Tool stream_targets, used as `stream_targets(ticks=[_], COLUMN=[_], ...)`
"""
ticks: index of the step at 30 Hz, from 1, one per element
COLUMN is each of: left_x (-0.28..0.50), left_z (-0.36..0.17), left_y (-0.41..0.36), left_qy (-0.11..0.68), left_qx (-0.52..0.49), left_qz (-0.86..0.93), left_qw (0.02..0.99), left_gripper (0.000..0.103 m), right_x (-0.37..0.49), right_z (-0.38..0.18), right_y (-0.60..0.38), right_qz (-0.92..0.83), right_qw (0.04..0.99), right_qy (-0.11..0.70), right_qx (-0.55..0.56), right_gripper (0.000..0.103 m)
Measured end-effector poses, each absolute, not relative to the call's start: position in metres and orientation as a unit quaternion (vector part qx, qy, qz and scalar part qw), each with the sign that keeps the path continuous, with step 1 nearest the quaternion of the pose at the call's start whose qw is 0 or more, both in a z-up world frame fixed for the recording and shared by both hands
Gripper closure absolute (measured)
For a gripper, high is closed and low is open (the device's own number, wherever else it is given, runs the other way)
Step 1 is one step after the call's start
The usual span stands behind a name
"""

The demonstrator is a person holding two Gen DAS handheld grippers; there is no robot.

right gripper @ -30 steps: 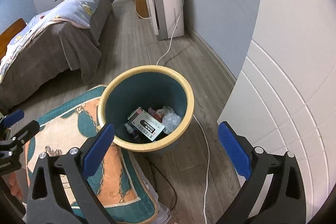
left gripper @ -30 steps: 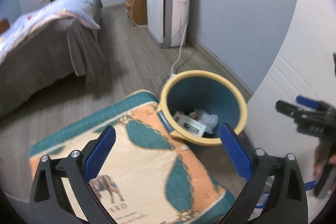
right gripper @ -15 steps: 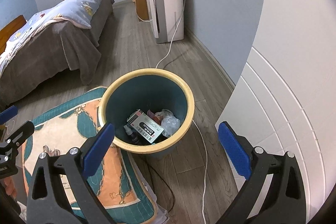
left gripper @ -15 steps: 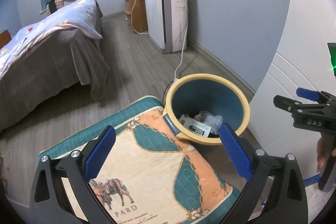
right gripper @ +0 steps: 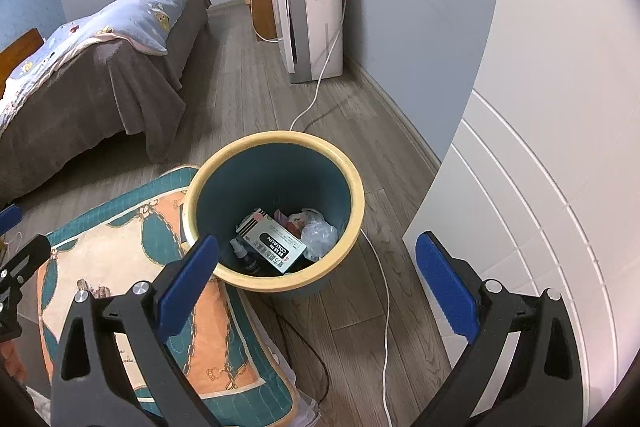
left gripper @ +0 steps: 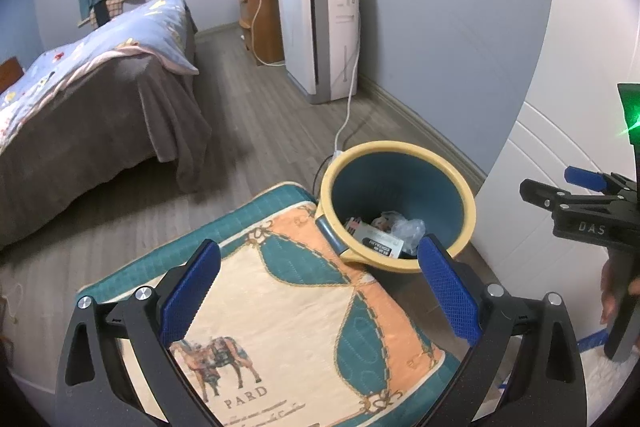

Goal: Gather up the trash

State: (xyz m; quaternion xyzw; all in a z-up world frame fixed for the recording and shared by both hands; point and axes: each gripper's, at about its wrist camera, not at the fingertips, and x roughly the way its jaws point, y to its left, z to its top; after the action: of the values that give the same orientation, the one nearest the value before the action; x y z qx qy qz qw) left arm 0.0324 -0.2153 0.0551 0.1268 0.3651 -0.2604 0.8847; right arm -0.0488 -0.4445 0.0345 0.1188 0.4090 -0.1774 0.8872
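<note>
- The left tool (left gripper: 320, 283) hangs over a quilted cushion (left gripper: 280, 307) patterned in teal, orange and cream, with a horse and the letters "PARD" printed near its lower edge; its blue-padded fingers (left gripper: 192, 287) stand wide apart with nothing between them.
- The right tool (right gripper: 316, 283) is above the round teal waste bin with a pale yellow rim (right gripper: 276, 141); its jaws are also spread wide and hold nothing.
- The bin stands on the grey wood-plank floor (right gripper: 240, 67), touching the right edge of the cushion and near a white panelled door (right gripper: 540, 187).
- The trash lies at the bottom of the bin: a white cardboard box with a black label (right gripper: 274, 241), a crumpled clear plastic bag (right gripper: 318, 233) just to its right, a small dark bottle (right gripper: 244, 257) to its left, and some pinkish scraps behind them.
- A white cable (right gripper: 386, 307) runs along the floor past the bin towards a tall white air purifier (right gripper: 316, 15) against the blue-grey wall.
- A bed with a grey blanket and a light blue quilt (left gripper: 100, 67) stands across the floor, well apart from the bin.
- In the left wrist view the right tool appears at the far right edge, gripped by a hand (left gripper: 618, 301).
</note>
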Motion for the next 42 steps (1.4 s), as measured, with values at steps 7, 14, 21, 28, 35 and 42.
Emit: stream_targets(ticks=[7, 14, 21, 28, 35, 42], left_x=[0.0317, 0.0314, 0.0314, 0.0297, 0.0294, 0.0292], left_z=[0.0574, 0.059, 0.0589, 0.0614, 0.0617, 0.0615], left_y=[-0.2115, -0.2105, -0.2103, -0.2091, -0.2088, -0.2092], left_qy=[0.363, 0.362, 0.362, 0.36, 0.359, 0.36], left_qx=[0.129, 0.128, 0.128, 0.13, 0.13, 0.131], left_qz=[-0.259, -0.259, -0.259, -0.258, -0.259, -0.258], left_qw=[0.886, 0.886, 0.886, 0.887, 0.887, 0.887], left_gripper=[0.005, 0.005, 0.005, 0.005, 0.005, 0.005], right_x=[-0.0494, -0.0501, -0.0497, -0.0496, -0.0491, -0.0496], right_z=[0.0359, 0.0376, 0.0388, 0.0395, 0.0393, 0.0379], right_y=[-0.4408, -0.4388, -0.4386, -0.4378, -0.4384, -0.4372], right_qz=[-0.181, -0.184, -0.185, -0.185, -0.184, -0.185], right_qw=[0.888, 0.889, 0.89, 0.889, 0.889, 0.888], right_qy=[0.405, 0.404, 0.404, 0.406, 0.406, 0.408], right_qx=[0.116, 0.11, 0.104, 0.103, 0.103, 0.105], right_gripper=[0.006, 0.006, 0.006, 0.006, 0.006, 0.006])
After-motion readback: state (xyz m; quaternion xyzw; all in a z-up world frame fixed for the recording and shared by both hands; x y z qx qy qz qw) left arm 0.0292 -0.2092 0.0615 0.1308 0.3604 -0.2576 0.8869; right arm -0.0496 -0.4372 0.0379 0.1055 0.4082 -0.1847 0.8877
